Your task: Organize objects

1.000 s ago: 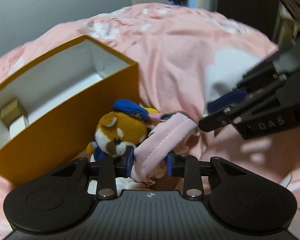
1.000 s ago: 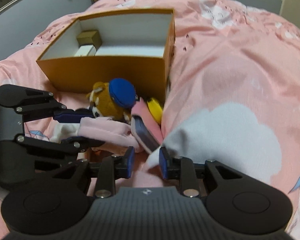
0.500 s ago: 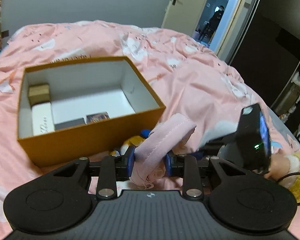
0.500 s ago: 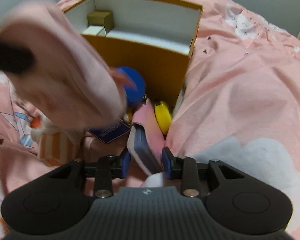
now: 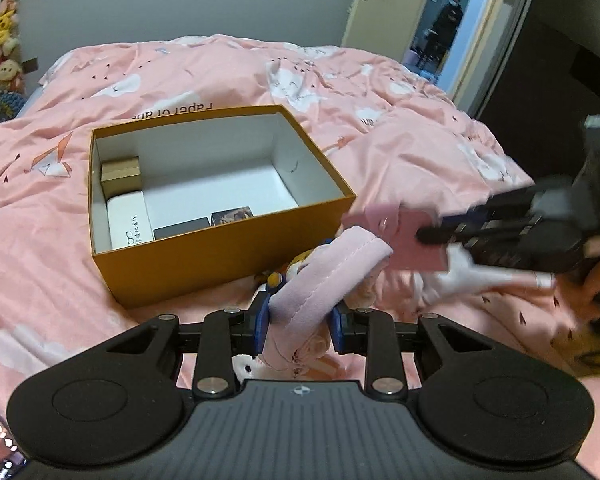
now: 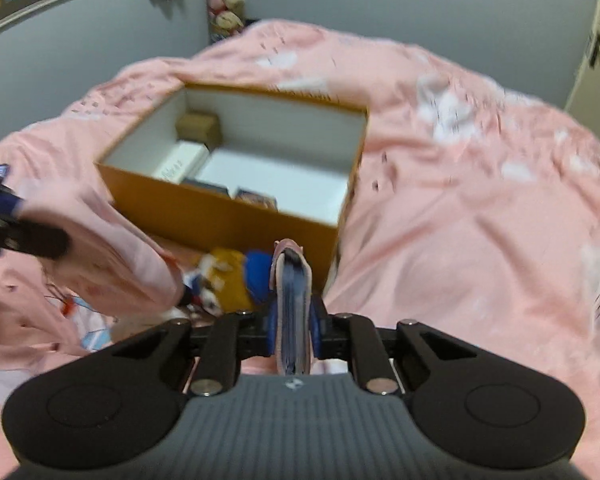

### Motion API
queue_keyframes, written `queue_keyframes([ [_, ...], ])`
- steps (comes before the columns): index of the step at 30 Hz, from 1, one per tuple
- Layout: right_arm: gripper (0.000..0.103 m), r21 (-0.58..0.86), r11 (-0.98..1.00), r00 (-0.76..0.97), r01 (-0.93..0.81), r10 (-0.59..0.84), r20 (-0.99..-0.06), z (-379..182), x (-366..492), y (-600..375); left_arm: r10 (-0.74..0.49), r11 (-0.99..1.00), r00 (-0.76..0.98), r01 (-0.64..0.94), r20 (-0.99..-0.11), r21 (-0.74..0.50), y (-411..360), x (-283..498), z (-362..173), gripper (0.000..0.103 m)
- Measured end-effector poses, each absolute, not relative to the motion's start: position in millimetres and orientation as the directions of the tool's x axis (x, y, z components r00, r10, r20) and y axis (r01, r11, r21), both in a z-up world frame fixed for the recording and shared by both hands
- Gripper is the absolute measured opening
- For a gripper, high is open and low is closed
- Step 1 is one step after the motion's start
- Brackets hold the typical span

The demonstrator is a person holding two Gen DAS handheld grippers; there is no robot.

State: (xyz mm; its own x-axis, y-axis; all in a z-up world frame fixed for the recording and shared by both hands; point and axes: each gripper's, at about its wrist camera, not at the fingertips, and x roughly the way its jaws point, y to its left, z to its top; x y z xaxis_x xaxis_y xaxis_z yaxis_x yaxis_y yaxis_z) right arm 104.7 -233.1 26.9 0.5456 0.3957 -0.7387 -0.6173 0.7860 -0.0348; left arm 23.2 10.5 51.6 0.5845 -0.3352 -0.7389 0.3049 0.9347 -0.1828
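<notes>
The left gripper is clamped on a soft pink pouch, which hangs lifted just in front of the near wall of the orange box. The right gripper is closing its jaws on a thin pink wallet with dark blue pages, held upright on edge between the pads. The box lies open on the bed, with a few small packs along its left and near sides and most of its white floor bare. The risks look plain: the wallet is thin and held by one end, so it may twist or slip out as it is carried over the rim; the limp pouch may catch the box edge, or brush the plush fox that lies against the box. With both tools close together, they could bump. The surface is a soft, rumpled pink duvet, so the box may tip if pressed. Grey walls, a shelf of plush toys and an open door stand behind.
</notes>
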Motion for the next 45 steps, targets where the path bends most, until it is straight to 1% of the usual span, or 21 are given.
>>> queue_keyframes([
  [2, 0.016, -0.017, 0.755, 0.514, -0.655, 0.430, -0.743, 42, 100, -236, -0.337, 0.932, 0.574, 0.315, -0.747, -0.179, 11, 21, 52, 0.034],
  [5, 0.017, 0.056, 0.692, 0.405, -0.720, 0.484, -0.776, 51, 100, -235, -0.342, 0.927, 0.548, 0.332, -0.763, -0.178, 9, 22, 45, 0.034],
  [7, 0.017, 0.110, 0.657, 0.323, -0.745, 0.501, -0.803, 44, 105, -230, -0.348, 0.920, 0.515, 0.349, -0.784, -0.179, 5, 25, 35, 0.034],
  [9, 0.017, 0.115, 0.643, 0.280, -0.757, 0.478, -0.833, 29, 111, -219, -0.349, 0.918, 0.473, 0.346, -0.809, -0.194, 2, 34, 20, 0.034],
  [12, 0.017, 0.072, 0.660, 0.273, -0.748, 0.405, -0.873, -1, 120, -207, -0.375, 0.914, 0.446, 0.327, -0.813, -0.241, 6, 44, 5, 0.034],
  [15, 0.018, 0.083, 0.679, 0.273, -0.729, 0.400, -0.875, -18, 133, -206, -0.379, 0.919, 0.471, 0.293, -0.796, -0.265, 13, 57, 2, 0.034],
  [18, 0.025, 0.103, 0.717, 0.292, -0.689, 0.405, -0.866, -27, 144, -214, -0.364, 0.930, 0.509, 0.241, -0.780, -0.277, 17, 70, -4, 0.034],
  [21, 0.030, 0.097, 0.770, 0.344, -0.631, 0.390, -0.854, -33, 157, -224, -0.353, 0.935, 0.539, 0.185, -0.765, -0.302, 20, 82, -11, 0.034],
  [23, 0.032, 0.113, 0.812, 0.365, -0.573, 0.375, -0.852, -40, 168, -235, -0.340, 0.939, 0.545, 0.152, -0.767, -0.309, 20, 90, -18, 0.035],
  [24, 0.019, 0.117, 0.835, 0.374, -0.538, 0.361, -0.854, -45, 173, -239, -0.331, 0.942, 0.542, 0.139, -0.772, -0.306, 18, 93, -22, 0.035],
  [25, 0.012, 0.097, 0.861, 0.397, -0.500, 0.327, -0.858, -50, 176, -241, -0.318, 0.947, 0.535, 0.132, -0.783, -0.294, 15, 96, -26, 0.036],
  [26, 0.007, 0.082, 0.878, 0.411, -0.472, 0.302, -0.860, -55, 180, -244, -0.298, 0.953, 0.534, 0.123, -0.791, -0.277, 13, 97, -30, 0.037],
  [30, 0.008, 0.122, 0.894, 0.414, -0.430, 0.316, -0.854, -59, 183, -250, -0.247, 0.968, 0.537, 0.094, -0.807, -0.233, 8, 97, -40, 0.040],
  [31, 0.008, 0.118, 0.891, 0.420, -0.438, 0.319, -0.850, -57, 181, -249, -0.231, 0.971, 0.540, 0.082, -0.809, -0.223, 8, 97, -40, 0.043],
  [32, 0.008, 0.106, 0.890, 0.431, -0.443, 0.315, -0.845, -53, 178, -249, -0.214, 0.975, 0.543, 0.070, -0.812, -0.210, 9, 97, -40, 0.049],
  [34, 0.010, 0.075, 0.892, 0.464, -0.447, 0.303, -0.833, -43, 176, -250, -0.188, 0.980, 0.557, 0.048, -0.809, -0.195, 12, 93, -37, 0.057],
  [36, 0.018, 0.073, 0.897, 0.491, -0.437, 0.306, -0.816, -34, 174, -254, -0.206, 0.975, 0.577, 0.050, -0.790, -0.218, 16, 87, -30, 0.059],
  [38, 0.023, 0.096, 0.904, 0.505, -0.416, 0.317, -0.803, -28, 168, -260, -0.235, 0.966, 0.597, 0.054, -0.767, -0.254, 21, 78, -23, 0.067],
  [41, 0.032, 0.150, 0.911, 0.501, -0.385, 0.342, -0.795, -23, 160, -265, -0.256, 0.958, 0.604, 0.052, -0.755, -0.283, 28, 69, -16, 0.069],
  [43, 0.035, 0.196, 0.912, 0.480, -0.360, 0.361, -0.799, -25, 158, -267, -0.261, 0.954, 0.585, 0.037, -0.768, -0.296, 32, 68, -17, 0.070],
  [45, 0.042, 0.258, 0.911, 0.452, -0.321, 0.387, -0.804, -27, 157, -267, -0.283, 0.943, 0.562, 0.014, -0.777, -0.333, 36, 70, -23, 0.070],
])
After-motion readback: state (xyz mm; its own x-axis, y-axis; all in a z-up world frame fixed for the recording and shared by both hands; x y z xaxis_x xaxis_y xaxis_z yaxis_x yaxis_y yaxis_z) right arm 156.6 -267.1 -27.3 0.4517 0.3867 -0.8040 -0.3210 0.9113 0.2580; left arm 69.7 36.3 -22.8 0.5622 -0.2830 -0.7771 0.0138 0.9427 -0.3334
